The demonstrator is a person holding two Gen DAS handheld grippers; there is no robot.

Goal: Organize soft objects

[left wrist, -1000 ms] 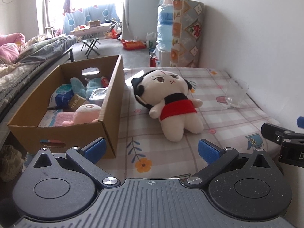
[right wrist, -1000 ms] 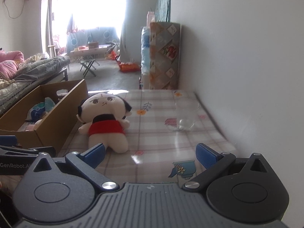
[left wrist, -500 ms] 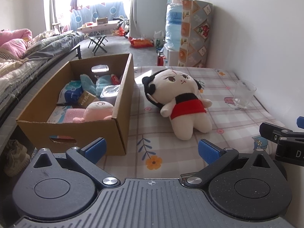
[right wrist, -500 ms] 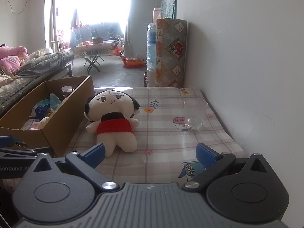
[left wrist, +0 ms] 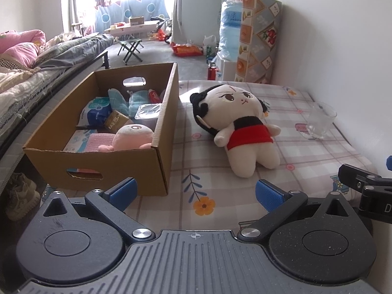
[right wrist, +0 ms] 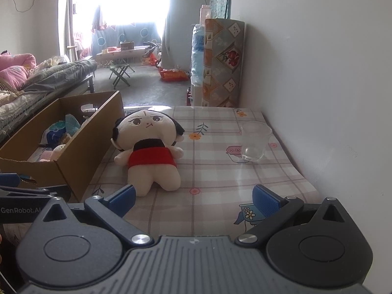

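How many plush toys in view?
2. The doll in the red dress lies on the tablecloth beside the cardboard box. A pink plush sits in the box's near corner. The clutter there may hide more.

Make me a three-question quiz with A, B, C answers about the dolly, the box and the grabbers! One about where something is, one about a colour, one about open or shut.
1. Where does the clear drinking glass stand?
A. inside the box
B. on the checked tablecloth, near the wall
C. on the floor

2. What colour is the skirt of the cream plush doll with black hair?
A. red
B. green
C. yellow

3. How is the right gripper?
A. shut on the doll
B. shut on the glass
C. open and empty

Answers:
1. B: the glass rests on the checked tablecloth beside the white wall, apart from the brown cardboard box.
2. A: a red band wraps the doll's middle.
3. C: its blue fingertips stand wide apart with only cloth between them; the left gripper is open too.
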